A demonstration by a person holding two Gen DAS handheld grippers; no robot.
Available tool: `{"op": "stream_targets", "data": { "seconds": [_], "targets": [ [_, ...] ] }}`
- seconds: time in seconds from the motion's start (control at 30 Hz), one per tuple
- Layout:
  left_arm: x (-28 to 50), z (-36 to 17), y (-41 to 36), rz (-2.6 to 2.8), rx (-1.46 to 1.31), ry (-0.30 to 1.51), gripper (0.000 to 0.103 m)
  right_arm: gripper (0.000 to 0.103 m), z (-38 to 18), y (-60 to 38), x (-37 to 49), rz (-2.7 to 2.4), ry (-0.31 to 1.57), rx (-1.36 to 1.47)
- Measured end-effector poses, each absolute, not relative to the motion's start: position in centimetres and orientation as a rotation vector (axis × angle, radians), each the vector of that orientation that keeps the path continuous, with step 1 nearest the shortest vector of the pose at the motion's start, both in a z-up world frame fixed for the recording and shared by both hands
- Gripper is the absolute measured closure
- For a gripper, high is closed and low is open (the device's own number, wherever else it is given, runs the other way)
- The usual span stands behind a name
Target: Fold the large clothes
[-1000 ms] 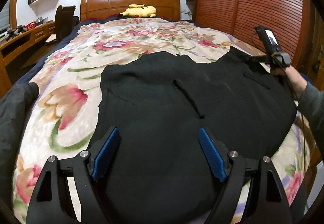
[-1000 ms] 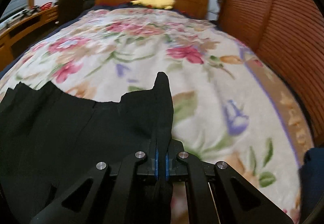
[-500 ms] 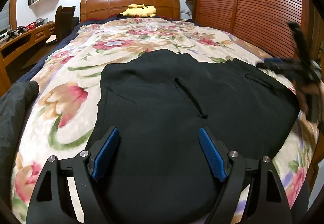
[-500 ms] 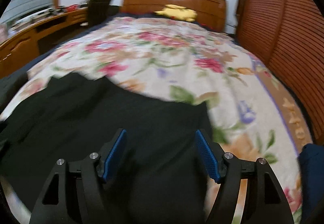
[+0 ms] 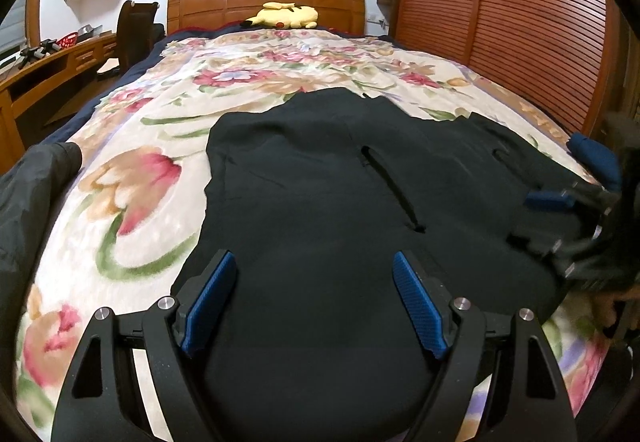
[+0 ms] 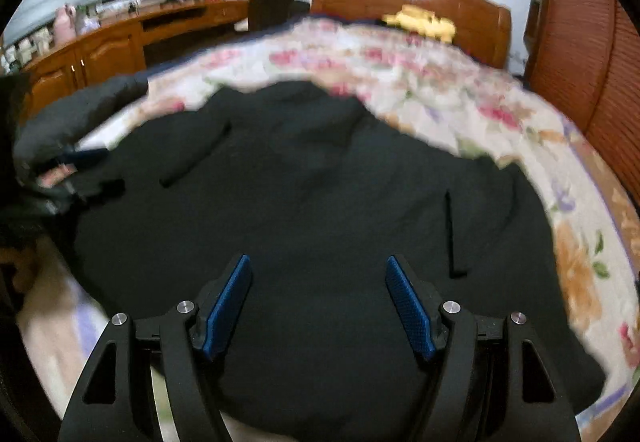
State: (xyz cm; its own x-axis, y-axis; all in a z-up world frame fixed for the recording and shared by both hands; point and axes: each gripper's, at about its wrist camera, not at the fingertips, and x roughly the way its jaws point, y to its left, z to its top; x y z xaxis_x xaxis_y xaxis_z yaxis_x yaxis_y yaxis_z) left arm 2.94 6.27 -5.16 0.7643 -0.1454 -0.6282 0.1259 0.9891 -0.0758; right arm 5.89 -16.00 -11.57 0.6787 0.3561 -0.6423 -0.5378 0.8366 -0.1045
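A black garment (image 5: 320,202) lies spread flat across the near end of the bed's flowered blanket (image 5: 132,178) (a yellow plush toy (image 5: 286,16) sits by the headboard). The left tool (image 5: 312,298) and the right tool (image 6: 318,300) both hover over it, jaws wide, gripping nothing.

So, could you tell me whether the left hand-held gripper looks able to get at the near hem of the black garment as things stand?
Probably yes. The left hand-held gripper hangs open right over the black garment, which lies flat on the floral bedspread with nothing on top of it. The right hand-held gripper, also open, is off to the side.
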Motion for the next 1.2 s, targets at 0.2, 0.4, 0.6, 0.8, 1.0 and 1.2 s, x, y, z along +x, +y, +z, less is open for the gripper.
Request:
{"op": "stream_targets", "data": {
  "seconds": [0.2,0.4,0.6,0.8,1.0,1.2],
  "targets": [
    [2.7,-5.3,6.1,-0.125,-0.015,0.682,0.021,0.031,-13.1,-16.0,6.7,0.511,0.687,-0.314],
    [0.6,-4.8,6.5,-0.090,0.020,0.650,0.021,0.031,-13.0,-16.0,6.0,0.506,0.653,-0.294],
    [-2.3,-5.1,8.7,-0.037,-0.015,0.641,0.021,0.031,-12.6,-15.5,4.5,0.490,0.624,-0.304],
    [-3.1,-5.7,11.3,-0.002,-0.116,0.663,0.021,0.031,-12.5,-15.7,4.4,0.494,0.623,-0.304],
    [-3.1,-6.5,10.9,0.027,-0.112,0.679,0.021,0.031,-12.4,-15.7,4.3,0.494,0.621,-0.304],
    [-3.0,-6.9,10.9,0.030,-0.124,0.700,0.022,0.031,-12.4,-15.6,4.2,0.493,0.612,-0.308]
  ]
}}
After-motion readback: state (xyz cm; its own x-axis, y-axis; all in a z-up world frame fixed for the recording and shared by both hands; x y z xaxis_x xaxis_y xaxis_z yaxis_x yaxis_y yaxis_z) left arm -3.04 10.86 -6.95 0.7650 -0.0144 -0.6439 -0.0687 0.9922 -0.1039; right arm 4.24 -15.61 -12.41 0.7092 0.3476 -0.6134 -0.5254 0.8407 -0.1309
